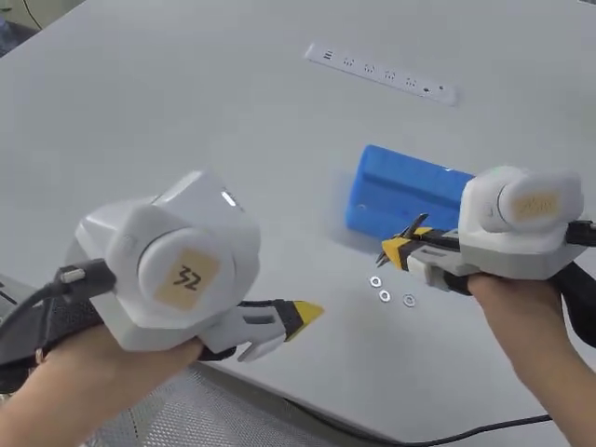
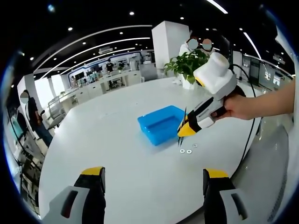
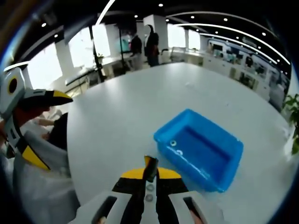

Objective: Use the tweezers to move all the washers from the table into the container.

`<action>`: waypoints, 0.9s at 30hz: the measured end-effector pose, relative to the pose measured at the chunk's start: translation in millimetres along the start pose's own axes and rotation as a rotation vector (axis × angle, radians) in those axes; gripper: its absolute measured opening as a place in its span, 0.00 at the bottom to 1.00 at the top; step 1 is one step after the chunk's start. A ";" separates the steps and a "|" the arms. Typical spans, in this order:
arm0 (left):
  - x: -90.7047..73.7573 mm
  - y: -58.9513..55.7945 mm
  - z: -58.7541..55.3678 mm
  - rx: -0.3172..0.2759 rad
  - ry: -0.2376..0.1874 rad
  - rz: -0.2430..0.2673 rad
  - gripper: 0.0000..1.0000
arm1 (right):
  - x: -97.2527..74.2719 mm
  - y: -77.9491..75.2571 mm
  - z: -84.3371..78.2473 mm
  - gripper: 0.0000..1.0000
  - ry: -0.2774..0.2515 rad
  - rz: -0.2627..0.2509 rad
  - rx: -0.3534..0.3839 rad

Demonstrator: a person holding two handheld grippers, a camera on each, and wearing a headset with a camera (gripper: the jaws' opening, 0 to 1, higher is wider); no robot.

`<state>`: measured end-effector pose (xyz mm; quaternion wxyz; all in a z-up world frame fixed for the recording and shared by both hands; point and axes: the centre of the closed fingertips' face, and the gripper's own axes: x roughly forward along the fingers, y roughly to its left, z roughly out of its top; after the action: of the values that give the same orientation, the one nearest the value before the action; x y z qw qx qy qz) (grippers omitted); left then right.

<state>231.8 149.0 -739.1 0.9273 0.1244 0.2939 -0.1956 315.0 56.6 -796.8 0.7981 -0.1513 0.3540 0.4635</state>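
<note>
1. Washers (image 1: 385, 296), three of them, lie close together on the white bench (image 1: 186, 112), just beside the near side of the blue container (image 1: 372, 186).
2. A further pair of washers (image 3: 173, 143) rests inside the container, on its floor near one corner, as the right gripper view shows.
3. The right claw (image 1: 396, 251) is pressed together on the tweezers (image 3: 150, 169), whose dark tip juts out between the yellow jaw ends and points toward the container.
4. That claw hangs just above the three loose washers, near the container's corner. Whether the tweezers touch anything I cannot tell.
5. The left claw (image 2: 154, 175) is spread wide, with bare bench between its jaws, well apart from the washers and over the bench's near edge.
6. A white power strip (image 1: 382, 74) lies on the far side of the bench, well beyond the container.
</note>
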 end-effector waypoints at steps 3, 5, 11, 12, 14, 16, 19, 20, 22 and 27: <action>0.3 0.1 -1.4 0.000 0.004 -0.001 0.88 | 4.7 1.9 -7.2 0.03 0.023 0.009 0.011; 0.3 0.3 -2.0 0.001 0.005 -0.001 0.88 | 7.1 0.6 -10.5 0.03 0.032 0.006 0.004; 0.4 1.7 -5.7 -0.001 0.013 0.001 0.88 | 8.7 -2.2 -13.4 0.04 0.039 -0.005 0.005; 0.4 1.9 -6.4 -0.001 0.015 0.002 0.88 | 8.7 -2.7 -13.0 0.04 0.035 -0.007 0.007; 0.6 1.9 -7.3 -0.002 0.017 0.003 0.88 | 8.9 -2.9 -12.6 0.04 0.030 -0.006 0.013; 1.0 1.5 -8.3 0.000 0.020 0.001 0.88 | 10.0 -5.6 -12.7 0.04 0.027 -0.007 0.018; 1.3 0.7 -9.4 0.011 0.028 0.002 0.88 | 10.6 -6.7 -12.8 0.04 0.025 -0.013 0.018; 1.3 0.6 -9.2 0.012 0.027 0.002 0.88 | 10.5 -6.0 -12.9 0.04 0.025 -0.013 0.017; 1.4 0.3 -9.1 0.010 0.026 0.001 0.88 | 10.0 -5.3 -12.6 0.04 0.024 -0.017 0.017; 1.1 1.0 -9.2 0.013 0.028 0.003 0.88 | 11.9 -9.1 -12.6 0.04 0.022 -0.016 0.016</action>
<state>228.6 152.8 -746.9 0.9226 0.1337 0.3052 -0.1942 321.2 52.2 -814.8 0.7991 -0.1528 0.3654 0.4523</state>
